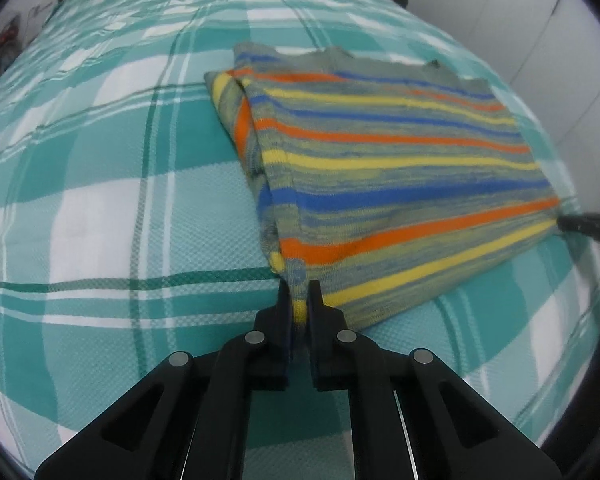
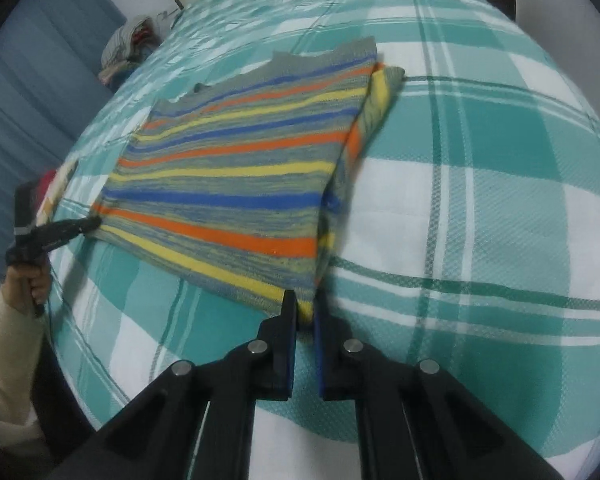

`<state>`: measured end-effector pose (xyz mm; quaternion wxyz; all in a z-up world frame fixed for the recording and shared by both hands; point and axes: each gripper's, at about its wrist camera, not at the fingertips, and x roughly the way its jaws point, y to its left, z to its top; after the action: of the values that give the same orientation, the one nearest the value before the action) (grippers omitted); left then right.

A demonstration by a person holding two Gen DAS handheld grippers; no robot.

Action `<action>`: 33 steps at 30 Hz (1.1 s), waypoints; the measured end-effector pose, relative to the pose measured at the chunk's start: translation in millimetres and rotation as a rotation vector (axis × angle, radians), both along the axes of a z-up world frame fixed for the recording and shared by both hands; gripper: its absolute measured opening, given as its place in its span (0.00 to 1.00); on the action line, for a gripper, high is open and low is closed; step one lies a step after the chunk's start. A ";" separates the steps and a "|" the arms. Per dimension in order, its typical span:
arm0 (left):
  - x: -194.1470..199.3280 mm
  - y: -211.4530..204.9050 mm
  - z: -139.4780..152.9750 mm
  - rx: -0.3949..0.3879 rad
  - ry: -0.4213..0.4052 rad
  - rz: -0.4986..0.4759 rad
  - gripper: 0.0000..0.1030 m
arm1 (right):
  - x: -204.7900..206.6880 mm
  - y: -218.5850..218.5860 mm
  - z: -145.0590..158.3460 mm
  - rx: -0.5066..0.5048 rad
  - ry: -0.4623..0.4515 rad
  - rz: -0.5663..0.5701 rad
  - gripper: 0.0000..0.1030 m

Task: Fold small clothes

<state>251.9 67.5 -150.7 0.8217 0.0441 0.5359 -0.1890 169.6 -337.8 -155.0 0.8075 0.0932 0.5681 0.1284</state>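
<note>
While the grey knitted sweater with orange, yellow and blue stripes (image 1: 380, 152) is lying flat on the bed cover of teal and white checked cloth (image 1: 100, 208), its two near corners are gripped. The sweater is seen with its sleeve folded under along one side, and the grey neck edge is turned to the far end of the bed. In the left wrist view, the black left gripper (image 1: 299, 296) is pressed together on the near left corner of the hem, and a yellow stripe of the cloth is pinched between its fingers. In the right wrist view, the black right gripper (image 2: 305, 304) is pinching the near right corner in the same way. The left gripper is also seen there at the other corner, held by a hand (image 2: 30, 280) in a cream sleeve (image 2: 4, 352). A pile of crumpled clothes (image 2: 126, 46) is seen beyond the bed, near a blue curtain (image 2: 40, 80).
</note>
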 end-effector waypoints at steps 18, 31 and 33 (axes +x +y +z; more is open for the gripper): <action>-71.9 8.1 39.9 0.101 -0.304 0.240 0.89 | -76.7 -13.4 19.2 -0.020 -0.325 -0.187 0.62; -57.8 39.1 -23.2 0.110 -0.221 0.387 1.00 | -87.3 -13.0 6.0 -0.253 -0.416 -0.297 0.66; -56.3 44.0 -24.0 0.077 -0.205 0.391 1.00 | -83.5 -7.2 -2.5 -0.284 -0.403 -0.276 0.73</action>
<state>195.6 111.6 -174.7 0.8905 -0.0105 0.4548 -0.0001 86.1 -345.1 -157.6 0.9190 0.0284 0.3903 -0.0478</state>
